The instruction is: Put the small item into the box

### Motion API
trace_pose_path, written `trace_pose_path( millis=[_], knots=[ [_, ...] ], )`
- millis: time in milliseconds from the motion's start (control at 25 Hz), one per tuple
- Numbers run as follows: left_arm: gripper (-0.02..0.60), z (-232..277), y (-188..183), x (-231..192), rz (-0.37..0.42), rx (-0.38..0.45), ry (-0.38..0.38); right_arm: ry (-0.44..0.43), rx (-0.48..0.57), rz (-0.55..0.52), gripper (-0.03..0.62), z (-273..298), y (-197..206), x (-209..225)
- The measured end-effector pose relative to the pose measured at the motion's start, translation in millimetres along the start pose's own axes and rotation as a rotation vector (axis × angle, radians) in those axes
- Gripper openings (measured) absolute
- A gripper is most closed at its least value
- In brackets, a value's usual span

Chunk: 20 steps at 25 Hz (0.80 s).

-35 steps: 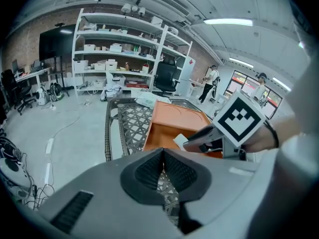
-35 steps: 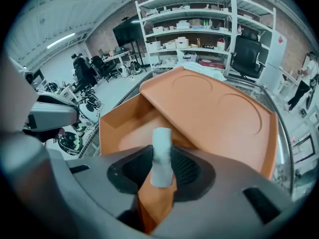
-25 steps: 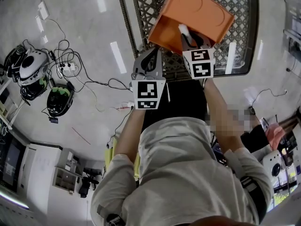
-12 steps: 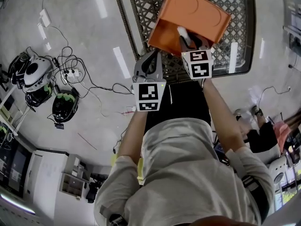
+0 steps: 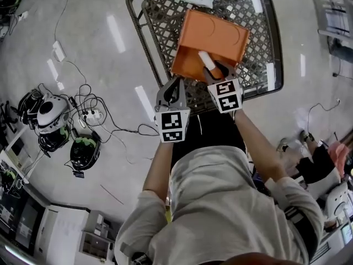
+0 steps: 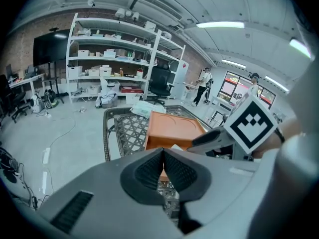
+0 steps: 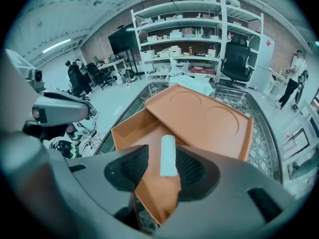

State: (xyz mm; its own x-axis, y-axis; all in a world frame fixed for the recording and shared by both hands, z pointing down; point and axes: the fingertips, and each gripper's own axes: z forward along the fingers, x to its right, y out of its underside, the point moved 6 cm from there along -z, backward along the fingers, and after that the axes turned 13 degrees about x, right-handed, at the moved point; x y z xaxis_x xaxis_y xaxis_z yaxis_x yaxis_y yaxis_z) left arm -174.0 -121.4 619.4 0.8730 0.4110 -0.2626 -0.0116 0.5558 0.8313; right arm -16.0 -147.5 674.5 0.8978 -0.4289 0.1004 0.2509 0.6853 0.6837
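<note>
The fingers of my right gripper are opening around the small white cylinder, which lies between them, long axis running along the fingers, just above the open orange box; my left gripper hangs beside it, fingers together and empty.

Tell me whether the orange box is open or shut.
Open. The orange box has its lid swung back, so its inside shows in the right gripper view.
</note>
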Motion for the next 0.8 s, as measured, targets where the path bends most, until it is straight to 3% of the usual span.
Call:
trace_pose_path(
  millis=[200, 400, 800],
  knots=[
    [0.009, -5.1, -9.2, 3.1, 0.015, 0.015, 0.025, 0.028, 0.048, -0.003, 0.138, -19.3, -14.1, -0.7],
    [0.009, -13.5, -25.5, 5.7, 0.040, 0.050, 0.061, 0.104, 0.127, -0.008, 0.021, -41.0, -32.0, 3.3],
    [0.009, -41.5, -45.6, 15.0, 0.099, 0.097, 0.127, 0.152, 0.366, 0.032, 0.003, -104.7, -72.6, -16.6]
  ],
)
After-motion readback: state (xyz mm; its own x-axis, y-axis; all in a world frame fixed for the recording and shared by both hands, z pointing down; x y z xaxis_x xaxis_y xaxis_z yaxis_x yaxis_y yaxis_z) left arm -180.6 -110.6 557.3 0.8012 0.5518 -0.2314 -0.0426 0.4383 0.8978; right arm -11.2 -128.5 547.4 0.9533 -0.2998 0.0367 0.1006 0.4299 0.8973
